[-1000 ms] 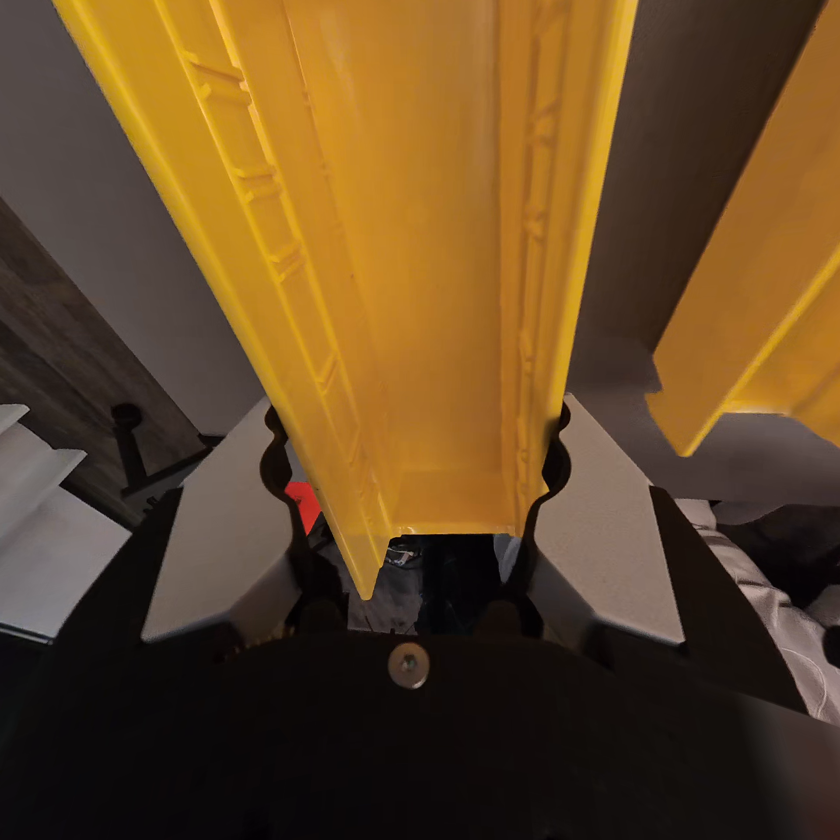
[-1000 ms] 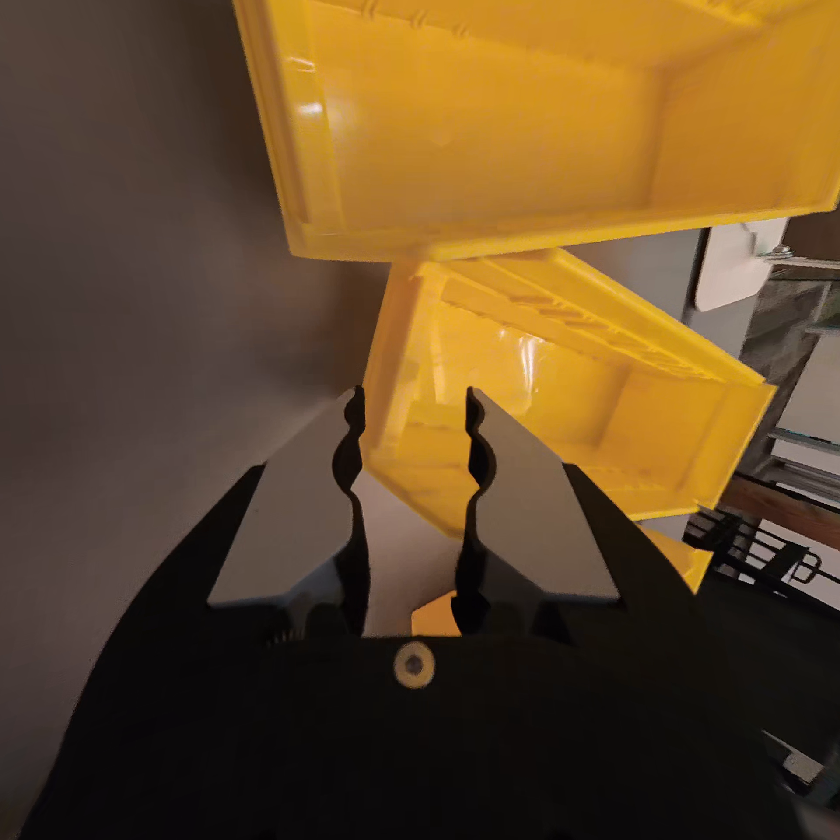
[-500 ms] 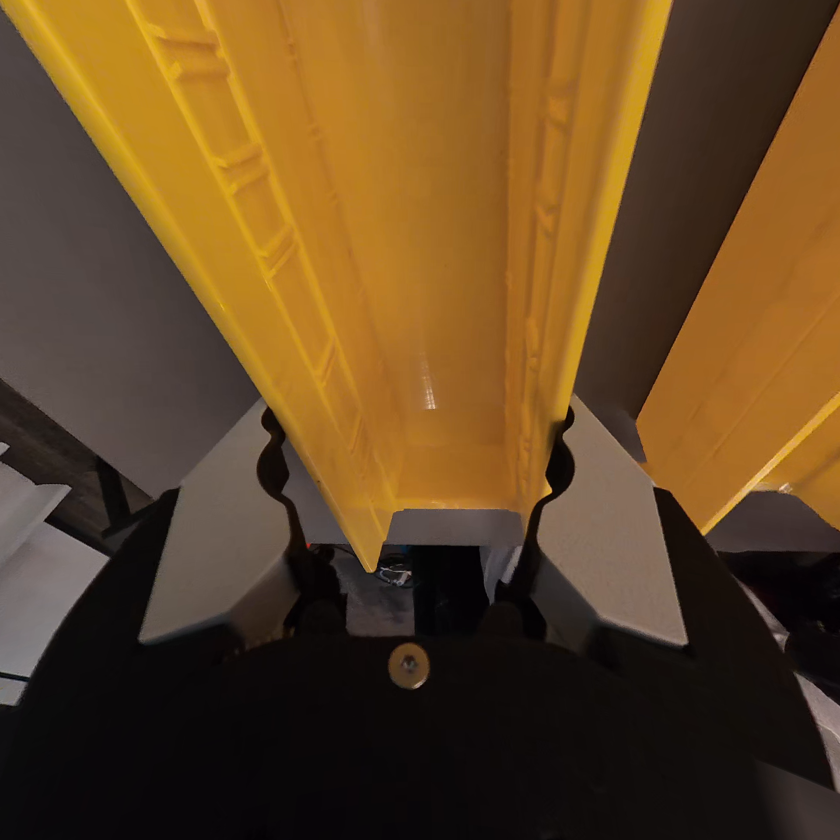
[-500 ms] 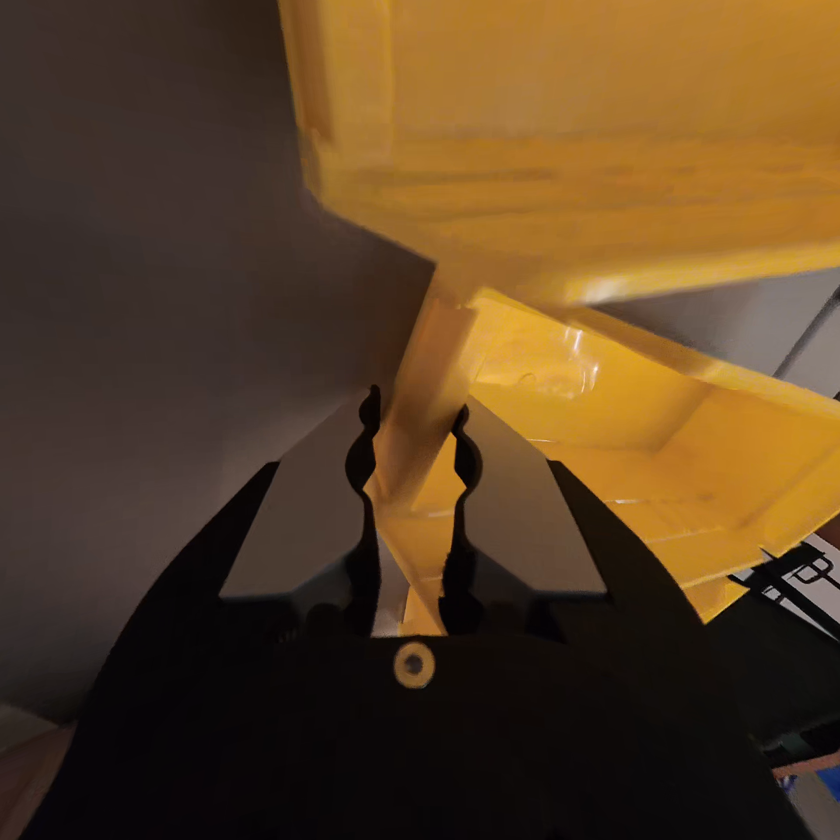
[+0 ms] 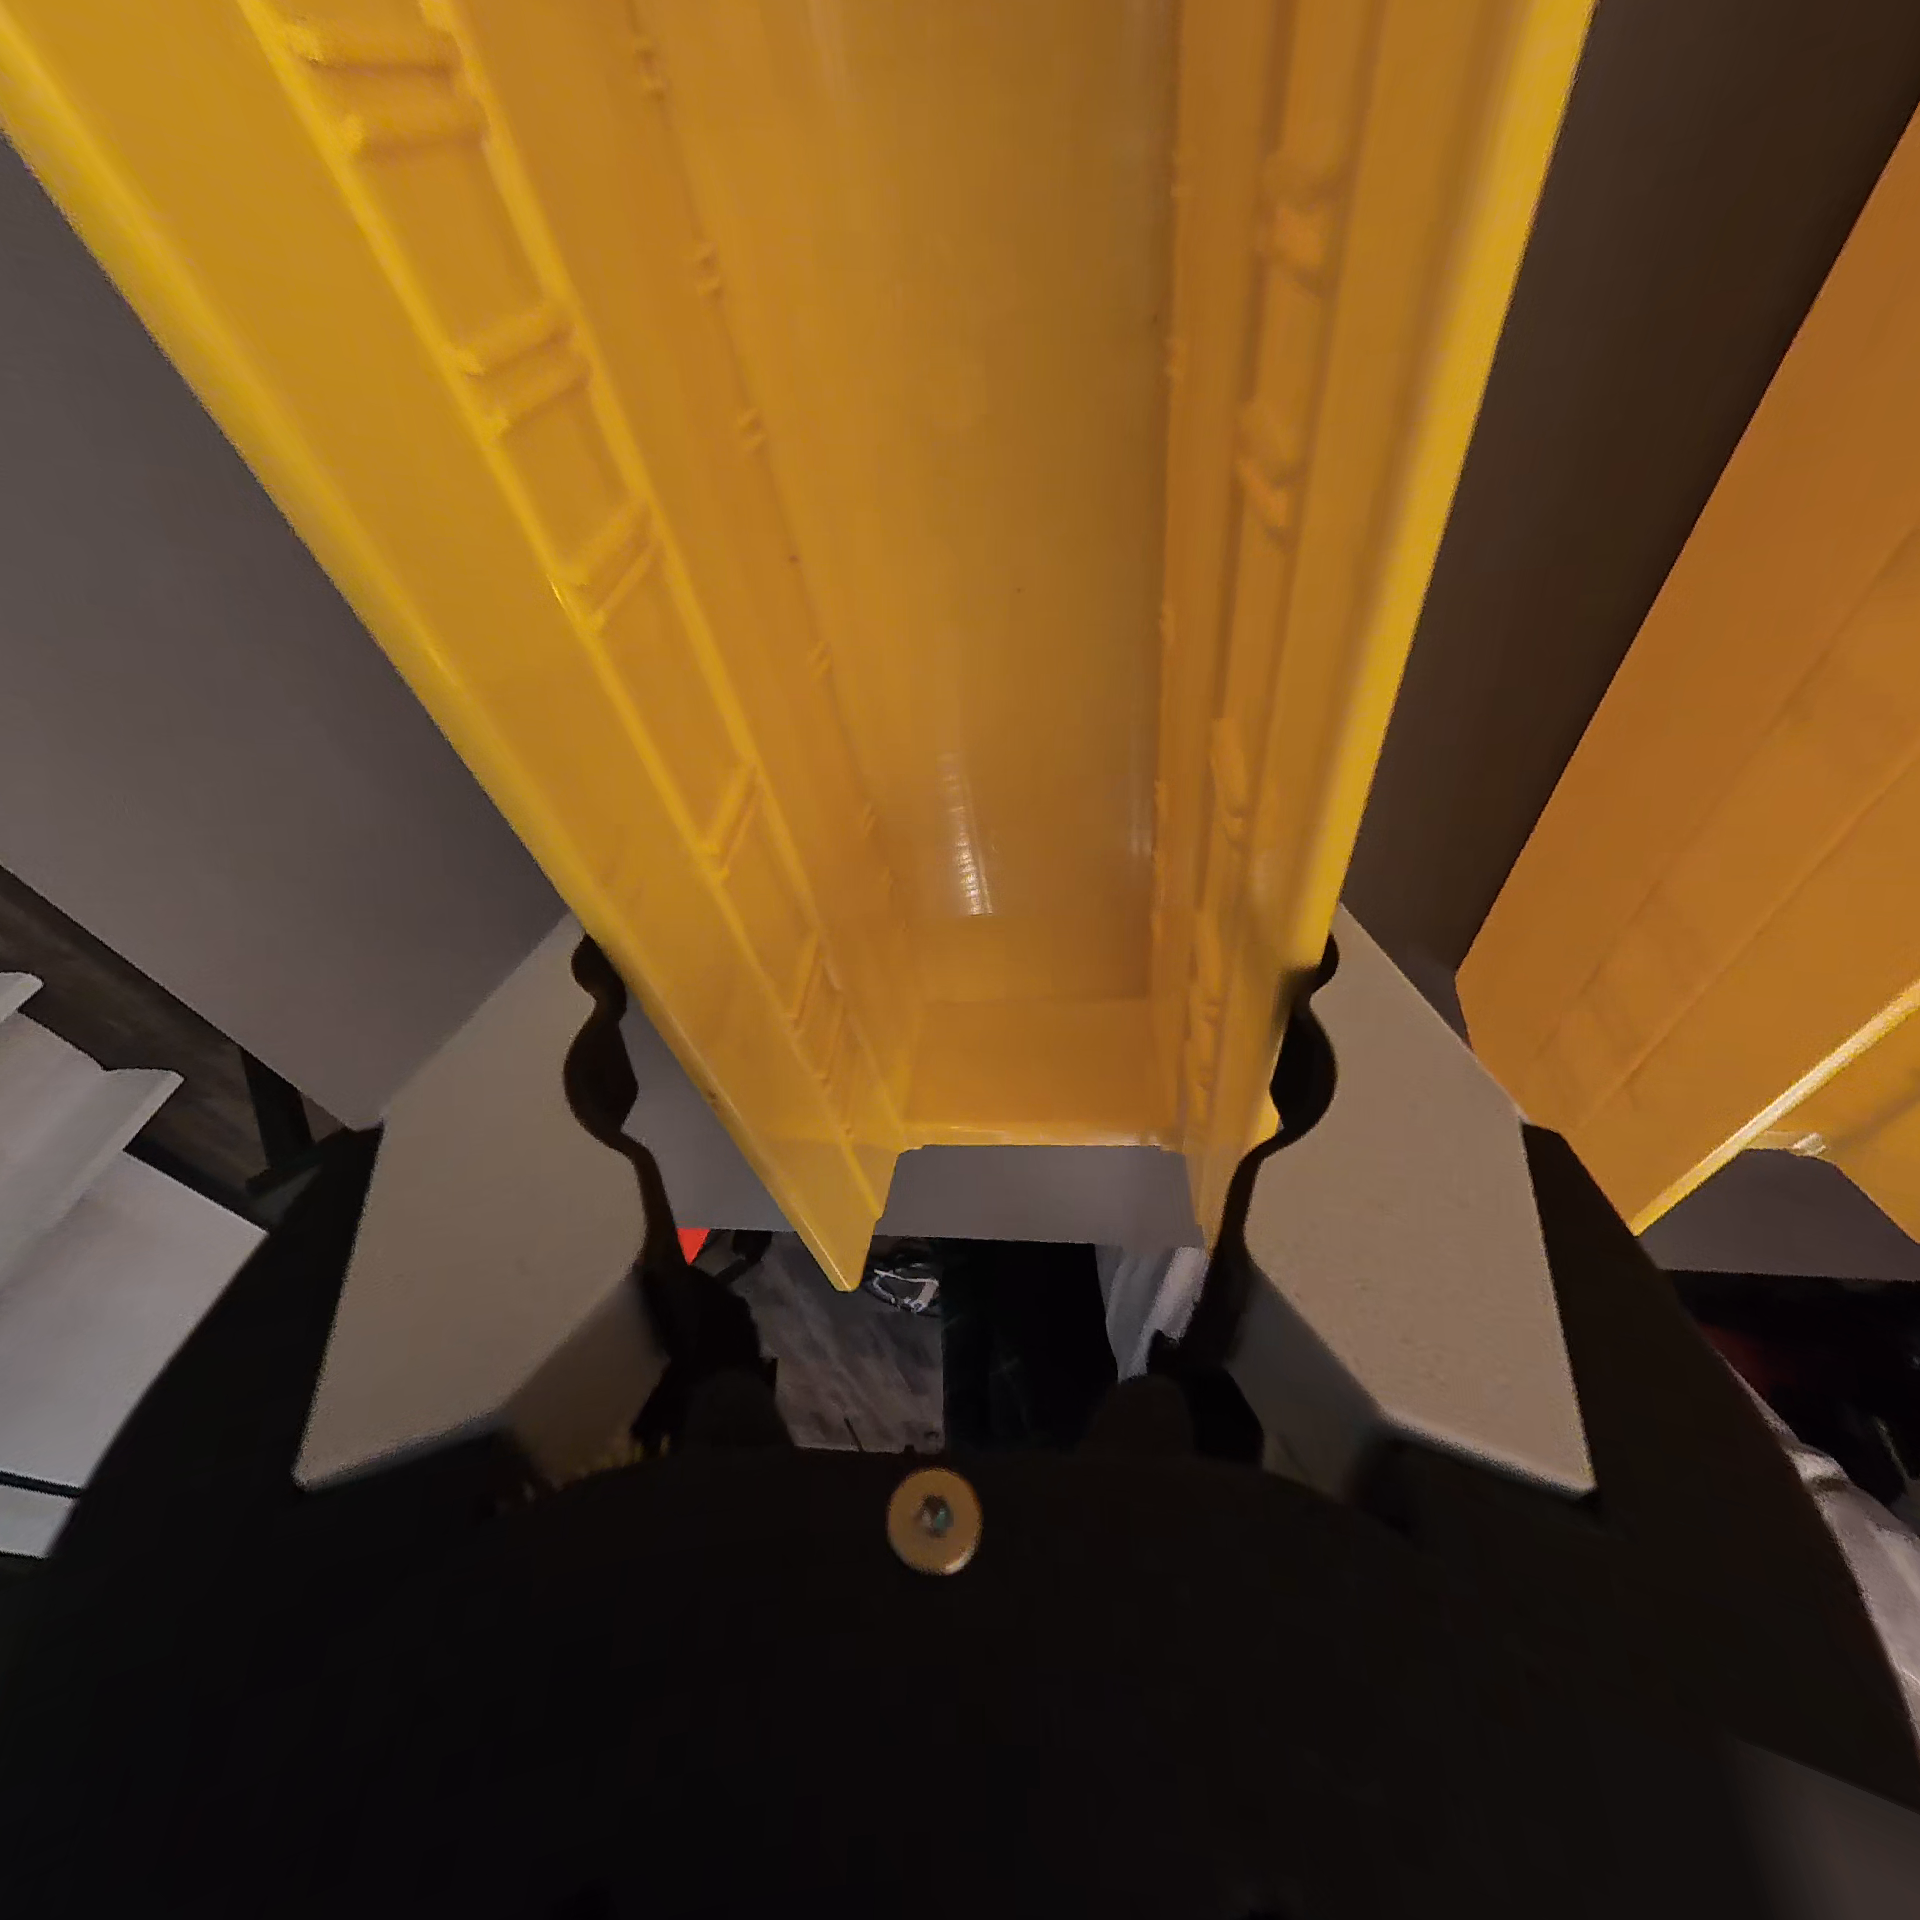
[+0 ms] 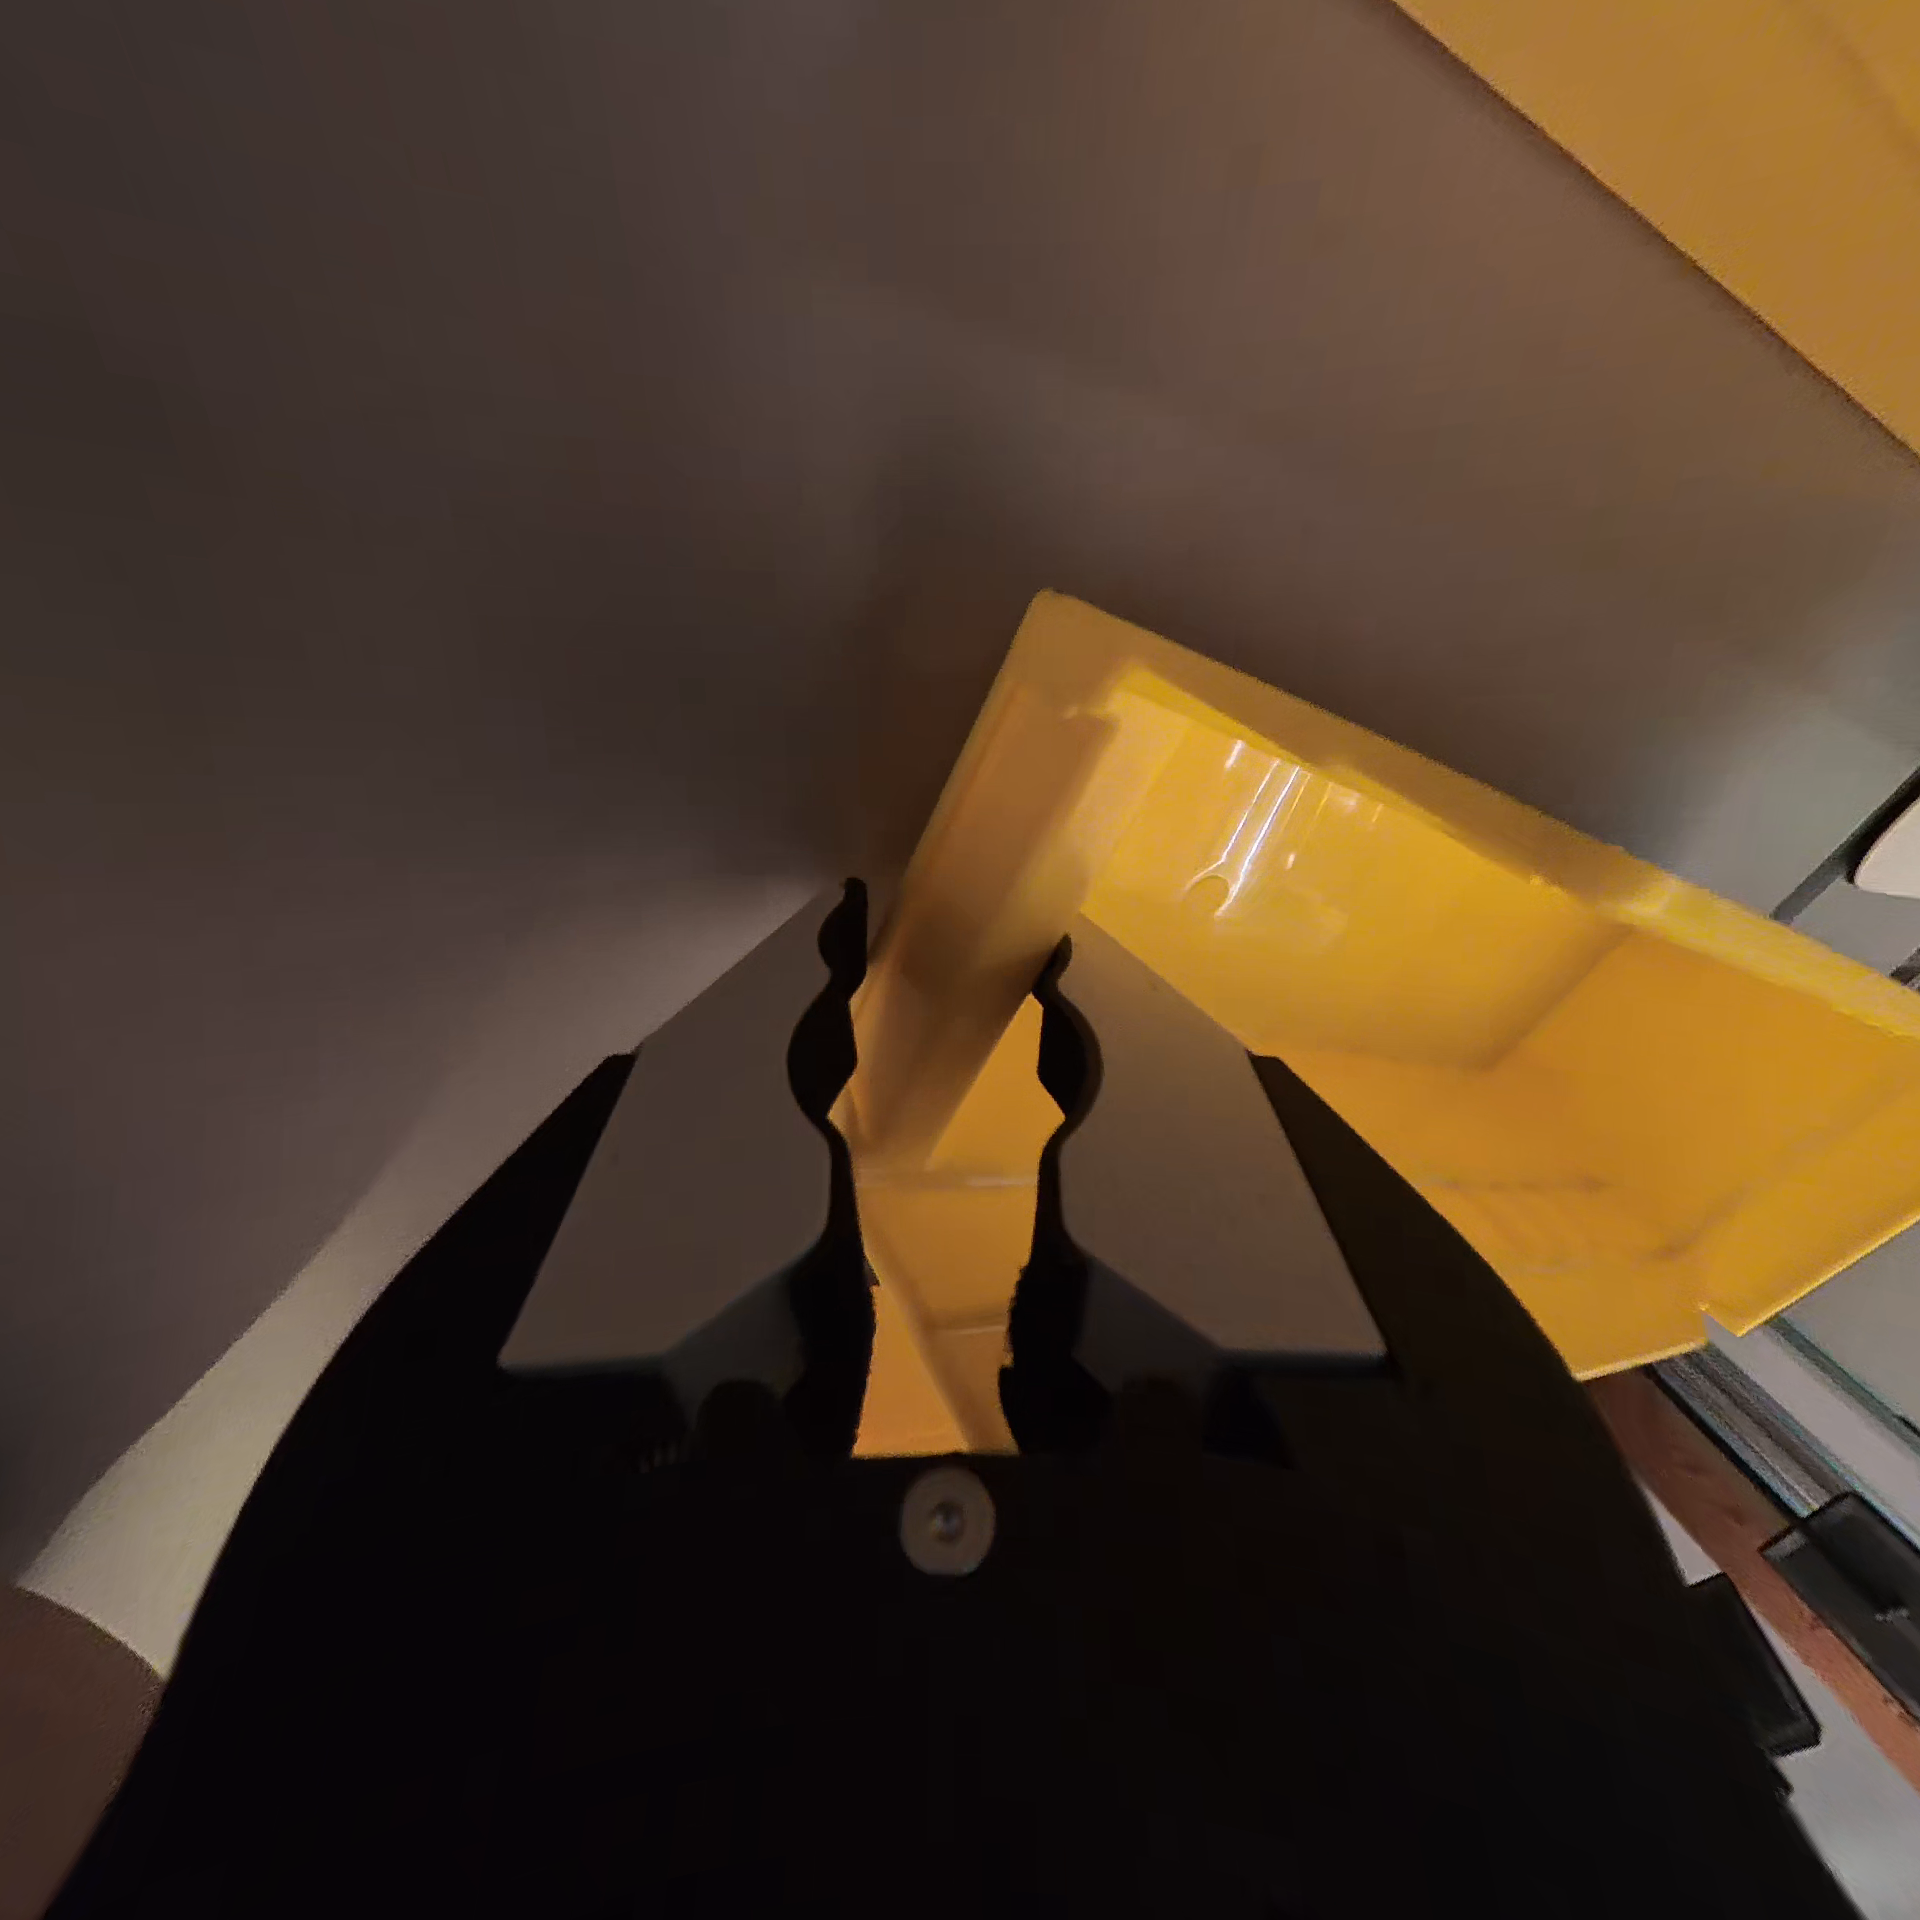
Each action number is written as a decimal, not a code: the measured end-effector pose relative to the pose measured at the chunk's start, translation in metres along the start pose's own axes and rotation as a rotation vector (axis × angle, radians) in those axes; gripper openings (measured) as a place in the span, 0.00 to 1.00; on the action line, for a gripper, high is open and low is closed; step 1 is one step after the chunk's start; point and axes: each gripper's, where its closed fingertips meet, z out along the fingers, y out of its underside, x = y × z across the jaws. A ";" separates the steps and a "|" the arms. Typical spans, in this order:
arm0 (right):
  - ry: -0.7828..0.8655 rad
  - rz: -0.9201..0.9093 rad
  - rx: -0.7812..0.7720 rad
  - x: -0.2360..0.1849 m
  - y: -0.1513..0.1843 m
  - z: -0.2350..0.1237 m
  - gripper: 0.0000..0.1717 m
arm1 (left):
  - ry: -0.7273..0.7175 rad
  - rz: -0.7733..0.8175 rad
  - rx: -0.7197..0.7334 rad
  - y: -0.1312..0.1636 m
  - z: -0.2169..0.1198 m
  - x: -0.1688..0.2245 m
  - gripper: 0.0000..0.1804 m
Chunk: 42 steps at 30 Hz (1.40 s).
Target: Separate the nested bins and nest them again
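Left claw point(image 5: 951, 1049) clamped across ribbed rim of one yellow bin point(image 5: 935, 520), pads pressed to both flanges. Second yellow bin point(image 6: 1351, 987) to its right, apart from it, both off the counter. Right claw point(image 6: 951, 1039) pinched on that second bin's corner wall. Best to level both rims, align corners, lower straight; skew likely jams the nest.

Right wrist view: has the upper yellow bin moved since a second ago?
Yes. The upper bin has slid up and right to the frame corner, away from the bin the right claw grips.
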 end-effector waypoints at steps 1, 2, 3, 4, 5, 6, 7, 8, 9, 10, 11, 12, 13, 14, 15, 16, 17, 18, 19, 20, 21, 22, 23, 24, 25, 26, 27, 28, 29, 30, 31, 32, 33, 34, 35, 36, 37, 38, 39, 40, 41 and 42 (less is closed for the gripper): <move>-0.002 -0.009 0.005 -0.001 0.000 0.000 0.18 | 0.002 -0.001 -0.002 0.000 0.000 0.000 0.71; -0.005 -0.012 0.010 -0.002 0.000 0.000 0.18 | 0.004 0.001 -0.004 0.000 0.000 0.000 0.71; -0.009 -0.010 0.010 -0.002 0.001 0.000 0.18 | 0.005 0.004 -0.007 0.000 0.000 0.000 0.71; -0.008 -0.014 0.010 -0.002 0.001 -0.001 0.18 | 0.007 0.007 -0.009 0.000 0.000 -0.001 0.70; -0.006 -0.021 0.009 -0.002 0.001 -0.001 0.18 | 0.009 0.004 -0.009 0.000 0.000 -0.001 0.70; -0.007 -0.023 0.008 -0.003 0.001 -0.001 0.18 | 0.011 0.000 -0.005 -0.001 0.000 -0.002 0.70; -0.011 -0.023 0.007 -0.004 0.002 -0.001 0.18 | 0.010 -0.003 -0.006 -0.001 0.000 -0.002 0.71; -0.013 -0.028 0.007 -0.004 0.003 -0.001 0.17 | 0.011 -0.004 -0.009 -0.001 0.000 -0.002 0.71; -0.016 -0.033 0.010 -0.005 0.003 -0.001 0.17 | 0.011 -0.003 -0.012 -0.001 0.000 -0.002 0.71; -0.023 -0.034 0.013 -0.006 0.004 -0.002 0.17 | 0.010 -0.001 -0.013 -0.001 0.000 -0.002 0.72; -0.031 -0.035 0.015 -0.008 0.005 -0.002 0.17 | 0.008 0.004 -0.014 -0.001 0.000 -0.002 0.72; -0.035 -0.036 0.019 -0.008 0.005 -0.002 0.17 | 0.006 0.013 -0.017 0.000 0.000 -0.002 0.72; -0.039 -0.032 0.022 -0.009 0.005 -0.002 0.17 | 0.007 0.022 -0.019 0.000 0.000 -0.001 0.72; -0.045 -0.024 0.024 -0.009 0.006 -0.002 0.17 | 0.007 0.025 -0.020 0.001 0.000 -0.002 0.72; -0.050 -0.016 0.027 -0.009 0.005 -0.002 0.17 | 0.003 0.026 -0.023 0.003 -0.002 -0.002 0.72; -0.057 -0.007 0.035 -0.010 0.005 -0.003 0.18 | -0.003 0.030 -0.027 0.005 -0.004 -0.003 0.72; -0.069 0.006 0.044 -0.012 0.004 -0.004 0.21 | -0.007 0.038 -0.032 0.008 -0.009 -0.004 0.72; -0.080 0.023 0.055 -0.013 0.003 -0.006 0.23 | -0.015 0.047 -0.037 0.013 -0.015 -0.006 0.71; -0.098 0.044 0.070 -0.015 0.002 -0.008 0.25 | -0.034 0.056 -0.039 0.018 -0.025 -0.010 0.71; -0.104 0.063 0.081 -0.016 0.001 -0.012 0.28 | -0.054 0.065 -0.029 0.023 -0.039 -0.015 0.68; -0.100 0.074 0.096 -0.015 0.000 -0.016 0.30 | -0.077 0.071 -0.001 0.027 -0.055 -0.021 0.65; -0.101 0.082 0.121 -0.015 -0.003 -0.022 0.33 | -0.091 0.079 0.043 0.029 -0.073 -0.025 0.63; -0.105 0.089 0.162 -0.015 -0.008 -0.030 0.35 | -0.087 0.093 0.098 0.029 -0.091 -0.025 0.62; -0.111 0.100 0.210 -0.015 -0.014 -0.038 0.38 | -0.066 0.116 0.169 0.028 -0.111 -0.022 0.61; -0.109 0.115 0.253 -0.014 -0.019 -0.048 0.38 | -0.038 0.148 0.260 0.025 -0.133 -0.017 0.58; -0.078 0.136 0.291 -0.007 -0.021 -0.058 0.38 | -0.018 0.190 0.376 0.019 -0.158 -0.012 0.54; -0.021 0.163 0.329 0.004 -0.023 -0.069 0.38 | -0.006 0.235 0.514 0.012 -0.185 -0.006 0.51; 0.047 0.192 0.376 0.017 -0.023 -0.083 0.36 | -0.001 0.288 0.662 0.008 -0.213 0.000 0.48; 0.134 0.237 0.430 0.034 -0.023 -0.100 0.33 | -0.016 0.349 0.820 0.006 -0.242 0.004 0.47; 0.222 0.300 0.490 0.053 -0.021 -0.120 0.32 | -0.067 0.394 0.992 0.005 -0.272 0.002 0.44; 0.289 0.370 0.549 0.069 -0.019 -0.141 0.33 | -0.158 0.396 1.173 0.006 -0.304 -0.007 0.38; 0.350 0.443 0.594 0.084 -0.014 -0.163 0.33 | -0.242 0.390 1.353 0.011 -0.334 -0.015 0.37; 0.417 0.509 0.626 0.100 -0.008 -0.186 0.33 | -0.307 0.374 1.519 0.020 -0.360 -0.023 0.36; 0.496 0.566 0.649 0.116 0.000 -0.209 0.37 | -0.346 0.359 1.661 0.031 -0.378 -0.027 0.34; 0.575 0.623 0.658 0.131 0.010 -0.232 0.40 | -0.358 0.352 1.776 0.042 -0.390 -0.030 0.34; 0.619 0.680 0.660 0.144 0.019 -0.252 0.41 | -0.355 0.353 1.869 0.052 -0.395 -0.030 0.34; 0.633 0.743 0.665 0.155 0.025 -0.268 0.46 | -0.351 0.348 1.943 0.061 -0.396 -0.031 0.34; 0.630 0.807 0.649 0.166 0.032 -0.279 0.51 | -0.343 0.335 2.003 0.069 -0.393 -0.033 0.36; 0.618 0.860 0.602 0.175 0.040 -0.284 0.56 | -0.320 0.334 2.047 0.074 -0.387 -0.032 0.37; 0.603 0.908 0.528 0.185 0.050 -0.284 0.62 | -0.279 0.353 2.072 0.078 -0.377 -0.028 0.37; 0.582 0.958 0.459 0.194 0.059 -0.281 0.68 | -0.230 0.361 2.084 0.080 -0.365 -0.025 0.38; 0.536 1.022 0.405 0.201 0.064 -0.273 0.72 | -0.179 0.358 2.092 0.082 -0.354 -0.022 0.43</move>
